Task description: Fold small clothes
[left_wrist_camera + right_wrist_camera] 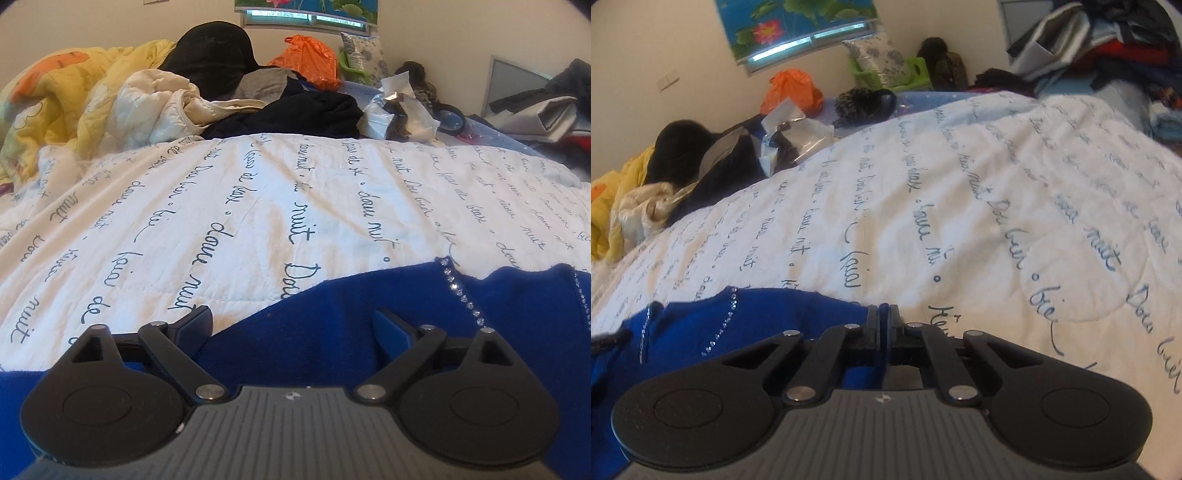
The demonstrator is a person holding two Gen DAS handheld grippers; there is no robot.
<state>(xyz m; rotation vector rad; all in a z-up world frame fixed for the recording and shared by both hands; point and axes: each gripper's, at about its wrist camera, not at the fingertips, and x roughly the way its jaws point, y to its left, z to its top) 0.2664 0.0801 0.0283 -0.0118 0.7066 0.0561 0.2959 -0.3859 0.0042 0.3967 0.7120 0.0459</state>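
We have the blue garment (332, 332) lying on the bed's white quilt (258, 206), at its near edge, with its rhinestone trim (463, 291) facing up. Our left hand-held gripper (291, 325) hangs over the cloth with its jaws spread wide and nothing pinched between them; one finger sits over the quilt, the other over the blue fabric. Our right hand-held gripper (882, 325) has its jaws drawn together at the garment's far edge, and a sliver of blue shows between the pads, so we judge that it is clamped on that hem, though the bite looks thin.

The main risk, as we see it, is that thin bite: if we lift or pull across with the right, the hem may slip out and the fold collapses. A second risk is closing the left too low and catching the quilt along with the garment, which would drag the bedding. The soft, rumpled quilt can also let the fabric bunch instead of sliding flat. The beaded trim may snag on a pad.
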